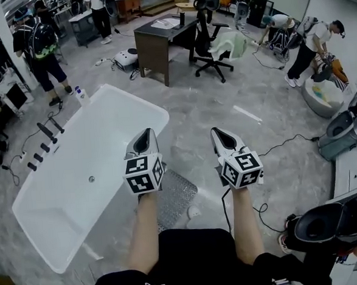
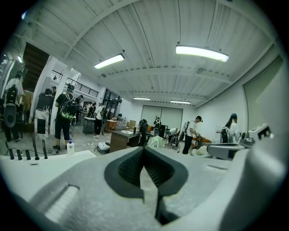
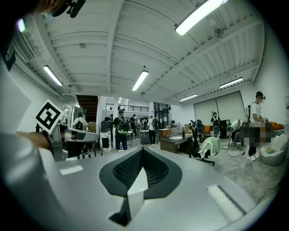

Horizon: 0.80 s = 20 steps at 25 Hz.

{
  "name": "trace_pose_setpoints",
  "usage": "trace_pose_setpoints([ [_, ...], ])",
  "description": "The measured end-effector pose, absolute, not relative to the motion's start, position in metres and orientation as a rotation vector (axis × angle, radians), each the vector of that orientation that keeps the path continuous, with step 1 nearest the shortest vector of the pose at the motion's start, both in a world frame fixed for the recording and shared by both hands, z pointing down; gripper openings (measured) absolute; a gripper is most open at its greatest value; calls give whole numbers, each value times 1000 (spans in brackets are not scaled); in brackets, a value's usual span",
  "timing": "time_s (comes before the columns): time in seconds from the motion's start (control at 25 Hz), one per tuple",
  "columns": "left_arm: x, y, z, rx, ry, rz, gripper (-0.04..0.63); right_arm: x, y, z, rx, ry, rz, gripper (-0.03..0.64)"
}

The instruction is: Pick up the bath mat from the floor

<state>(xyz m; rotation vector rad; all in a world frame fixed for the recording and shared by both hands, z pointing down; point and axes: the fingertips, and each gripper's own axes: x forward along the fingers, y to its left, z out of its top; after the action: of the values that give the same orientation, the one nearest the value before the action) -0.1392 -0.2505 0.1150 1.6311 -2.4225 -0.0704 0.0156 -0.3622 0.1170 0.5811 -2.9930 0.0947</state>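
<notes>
The bath mat (image 1: 178, 195) is a grey, bumpy, see-through sheet. It lies flat on the floor beside the white bathtub (image 1: 89, 175), just in front of the person's body and partly hidden by the left forearm. My left gripper (image 1: 145, 135) is held above the mat, pointing forward, with its jaws shut and nothing between them. My right gripper (image 1: 220, 133) hangs beside it to the right, also shut and empty. In the left gripper view the left gripper (image 2: 143, 151) faces the room, not the mat. The right gripper view shows the right gripper (image 3: 141, 151) doing likewise.
A dark desk (image 1: 159, 43) and an office chair (image 1: 211, 48) stand farther ahead. Cables (image 1: 282, 144) run over the floor on the right towards toilets (image 1: 342, 130). A bottle (image 1: 80, 94) stands at the tub's far corner. Several people work around the room.
</notes>
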Motion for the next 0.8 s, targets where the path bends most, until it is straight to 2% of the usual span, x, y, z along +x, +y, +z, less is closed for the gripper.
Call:
trace_pose_setpoints([
  [0.4, -137, -312, 130, 1542, -2442, -11, 0, 47, -450, 149, 627, -2976, 258, 6],
  [0.8, -125, -382, 134, 1546, -2449, -61, 0, 47, -525, 129, 556, -3008, 168, 6],
])
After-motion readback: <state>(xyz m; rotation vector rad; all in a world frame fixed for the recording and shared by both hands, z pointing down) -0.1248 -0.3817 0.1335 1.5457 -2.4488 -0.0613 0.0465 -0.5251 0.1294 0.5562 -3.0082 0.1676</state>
